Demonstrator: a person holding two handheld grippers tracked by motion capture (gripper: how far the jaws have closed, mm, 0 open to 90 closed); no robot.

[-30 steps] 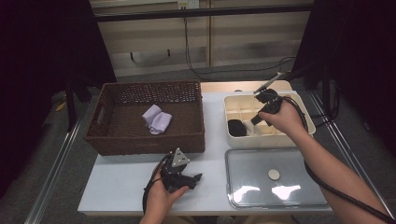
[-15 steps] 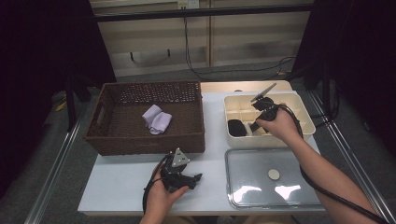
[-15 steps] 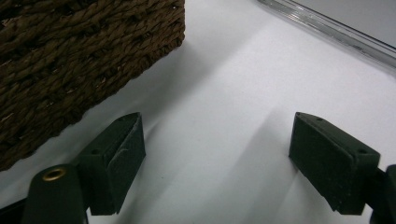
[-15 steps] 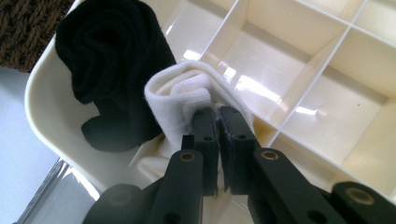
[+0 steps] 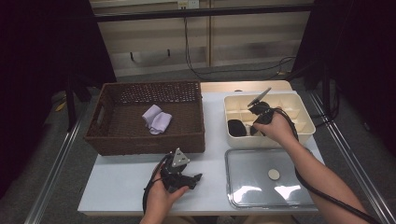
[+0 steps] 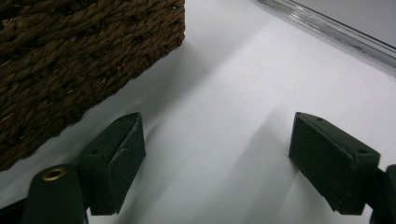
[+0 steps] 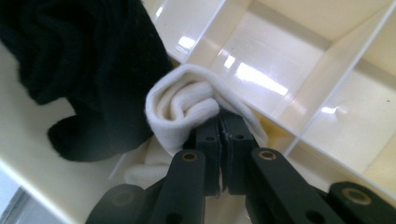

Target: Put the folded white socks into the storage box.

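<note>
Right gripper view: claw point(image 7: 219, 122) clamped on white sock point(image 7: 180, 105)

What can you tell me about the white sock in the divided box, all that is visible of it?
The white sock is a soft knitted piece, cream-white and ribbed, rolled or folded into a bundle. It lies in a compartment of the cream plastic divided box, beside a black sock that it touches. The right tongs are shut on one fold of it. Its lower part spreads against the divider below.
</note>
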